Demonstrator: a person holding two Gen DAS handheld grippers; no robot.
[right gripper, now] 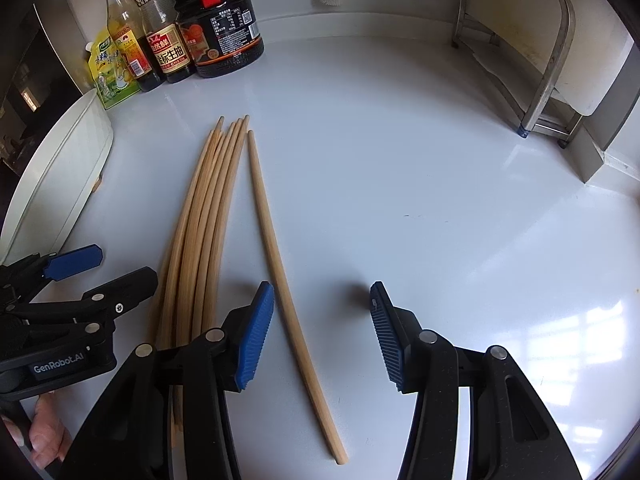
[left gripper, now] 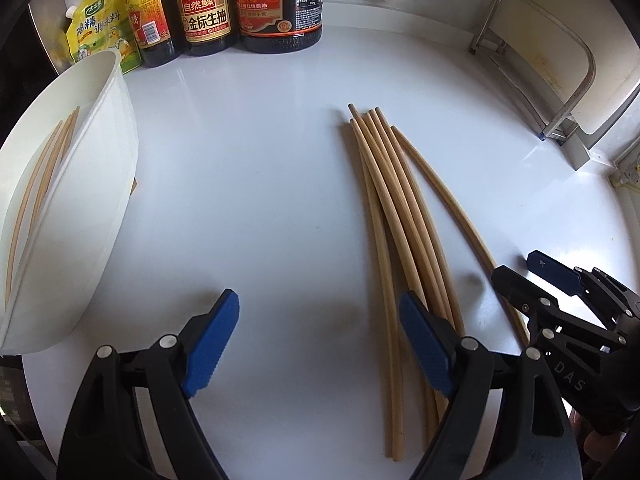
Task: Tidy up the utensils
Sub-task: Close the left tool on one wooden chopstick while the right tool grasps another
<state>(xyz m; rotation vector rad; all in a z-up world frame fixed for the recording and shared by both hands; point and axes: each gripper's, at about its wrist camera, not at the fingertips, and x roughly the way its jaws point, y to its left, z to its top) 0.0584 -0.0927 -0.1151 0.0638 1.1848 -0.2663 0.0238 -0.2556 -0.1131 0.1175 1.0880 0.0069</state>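
Observation:
Several bamboo chopsticks [left gripper: 394, 216] lie in a bundle on the white counter, with one single chopstick [right gripper: 276, 264] lying apart to their right. A white plastic holder [left gripper: 80, 184] lies on its side at the left, with a few chopsticks [left gripper: 44, 176] inside it. My left gripper [left gripper: 320, 344] is open and empty, low over the counter just left of the bundle. My right gripper [right gripper: 322, 332] is open and empty, its jaws either side of the single chopstick's near half. Each gripper shows in the other's view: the right one [left gripper: 532, 276] and the left one [right gripper: 108, 268].
Sauce bottles [left gripper: 208, 4] and a yellow-green seasoning pouch [left gripper: 96, 28] stand at the back left against the wall. A steel rack [left gripper: 560, 76] with a cutting board stands at the back right. The white holder [right gripper: 60, 176] also shows at the left of the right wrist view.

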